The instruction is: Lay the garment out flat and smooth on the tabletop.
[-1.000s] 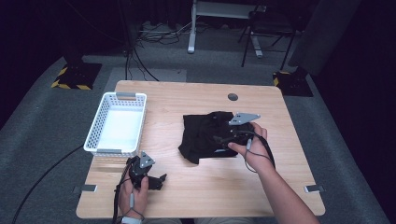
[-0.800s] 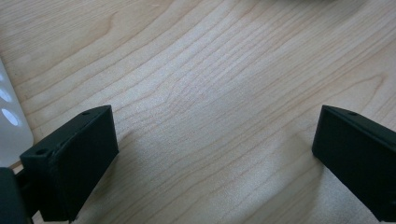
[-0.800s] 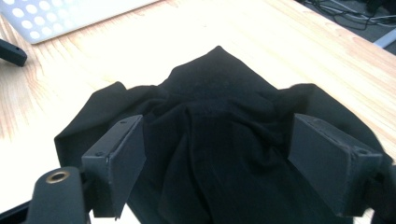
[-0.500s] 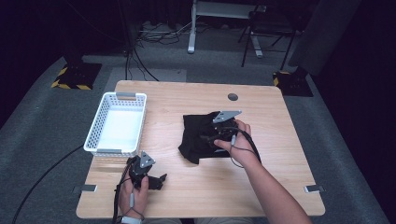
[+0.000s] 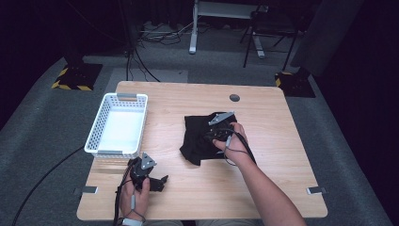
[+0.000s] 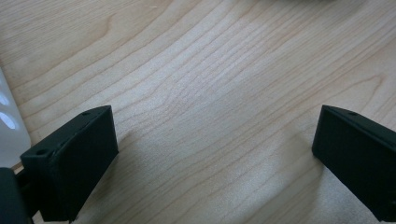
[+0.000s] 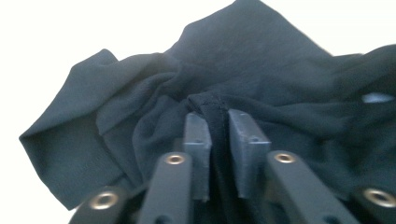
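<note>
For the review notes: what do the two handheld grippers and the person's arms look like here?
Both grippers are black. The left gripper and the right gripper each carry a grey three-cornered plate on top and trail a black cable. The left's jaws are plain black blocks with small holes; the right's have dark blue-grey pads on black arms with metal rivets. The forearms are bare, with a white band at the left wrist.

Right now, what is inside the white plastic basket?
The white plastic basket holds nothing on the floor that shows, which is bare white. Its near wall hides a thin strip of floor just behind it.

The basket (image 5: 117, 125) sits left of the cloth (image 5: 202, 141) on the table (image 5: 263, 179).
</note>
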The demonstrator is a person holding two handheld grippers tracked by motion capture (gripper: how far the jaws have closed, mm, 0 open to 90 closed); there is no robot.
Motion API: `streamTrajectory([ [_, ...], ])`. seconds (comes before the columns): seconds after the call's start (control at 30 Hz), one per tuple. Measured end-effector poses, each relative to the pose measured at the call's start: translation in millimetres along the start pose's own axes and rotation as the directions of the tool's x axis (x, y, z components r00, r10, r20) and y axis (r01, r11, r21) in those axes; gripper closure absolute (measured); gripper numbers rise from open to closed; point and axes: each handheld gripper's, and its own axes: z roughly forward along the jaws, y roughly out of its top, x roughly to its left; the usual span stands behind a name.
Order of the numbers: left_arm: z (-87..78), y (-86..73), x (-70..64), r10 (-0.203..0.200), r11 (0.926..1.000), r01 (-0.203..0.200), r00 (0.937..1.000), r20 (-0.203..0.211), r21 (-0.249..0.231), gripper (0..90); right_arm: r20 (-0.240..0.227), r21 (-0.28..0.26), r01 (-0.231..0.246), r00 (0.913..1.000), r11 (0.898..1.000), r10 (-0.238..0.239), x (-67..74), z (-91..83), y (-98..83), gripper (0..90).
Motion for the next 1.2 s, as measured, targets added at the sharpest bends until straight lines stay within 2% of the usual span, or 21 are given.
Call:
streamTrajectory([
  [0.07, 0.0, 0.1, 0.0, 0.002, 1.0, -0.002, 1.0, 0.001, 0.001, 0.1, 0.029, -0.013, 0.01, 0.9995, 1.0, -0.01, 1.7, -8.5, 2.0, 82.8],
  [0.13, 0.0, 0.1, 0.0, 0.002, 1.0, -0.002, 1.0, 0.001, 0.001, 0.1, 0.047, -0.042, -0.002, 0.9989, 0.999, 0.004, 1.4, -18.3, 2.9, 83.5],
  [0.33, -0.1, 0.0, -0.3, 0.003, 1.0, -0.003, 1.0, 0.001, 0.001, 0.1, 0.059, -0.128, -0.034, 0.9974, 0.991, 0.042, -9.1, -53.7, -1.2, 87.0],
  [0.5, -0.1, 0.0, -0.4, 0.002, 1.0, -0.002, 1.0, 0.001, 0.001, 0.1, 0.091, -0.163, -0.06, 0.993, 0.985, 0.075, -20.7, -81.3, -9.9, 88.1],
  [0.63, -0.1, 0.1, -0.2, 0.002, 1.0, -0.002, 1.0, 0.002, 0.001, 0.1, 0.105, -0.182, -0.067, 0.9906, 0.981, 0.087, -24.5, -94.0, -15.2, 88.2],
  [0.8, 0.0, 0.1, -0.1, 0.002, 1.0, -0.002, 1.0, 0.003, 0.002, 0.0, 0.079, -0.208, -0.078, 0.9922, 0.975, 0.096, -21.1, -101.3, -18.0, 88.2],
  [0.87, 0.0, 0.1, -0.1, 0.002, 1.0, -0.002, 1.0, 0.003, 0.001, 0.0, 0.055, -0.204, -0.064, 0.9955, 0.977, 0.077, -12.9, -97.1, -16.0, 88.2],
  [0.93, 0.0, 0.1, -0.1, 0.002, 1.0, -0.002, 1.0, 0.003, 0.002, 0.0, 0.007, -0.197, -0.041, 0.9991, 0.98, 0.043, -1.5, -86.7, -12.2, 87.5],
  [0.97, 0.0, 0.1, -0.1, 0.002, 1.0, -0.002, 1.0, 0.003, 0.002, 0.1, -0.024, -0.189, -0.021, 0.9996, 0.982, 0.017, 4.5, -79.7, -9.8, 83.8],
  [1.0, 0.0, 0.1, -0.2, 0.001, 1.0, -0.001, 1.0, 0.002, 0.001, 0.1, -0.069, -0.176, -0.009, 0.9976, 0.984, -0.003, 9.3, -71.4, -7.4, 72.6],
  [1.03, 0.0, 0.1, -0.2, 0.001, 1.0, -0.001, 1.0, 0.002, 0.001, 0.1, -0.135, -0.159, -0.013, 0.9907, 0.987, -0.009, 12.4, -61.2, -5.3, 59.5],
  [1.07, 0.0, 0.1, -0.2, 0.001, 1.0, -0.001, 1.0, 0.002, 0.001, 0.1, -0.149, -0.151, -0.013, 0.9887, 0.988, -0.01, 15.3, -53.3, -3.2, 48.9],
  [1.1, 0.0, 0.1, -0.2, 0.002, 1.0, -0.002, 1.0, 0.002, 0.002, 0.1, -0.106, -0.158, 0.016, 0.9938, 0.987, -0.033, 17.7, -47.5, -1.4, 37.6],
  [1.13, 0.0, 0.1, -0.1, 0.002, 1.0, -0.002, 1.0, 0.003, 0.002, 0.1, -0.057, -0.153, 0.044, 0.997, 0.987, -0.053, 19.2, -42.6, 0.3, 31.2],
  [1.2, 0.0, 0.1, -0.1, 0.002, 1.0, -0.002, 1.0, 0.002, 0.001, 0.1, -0.007, -0.119, 0.063, 0.9979, 0.991, -0.065, 20.2, -33.3, 2.5, 26.6],
])
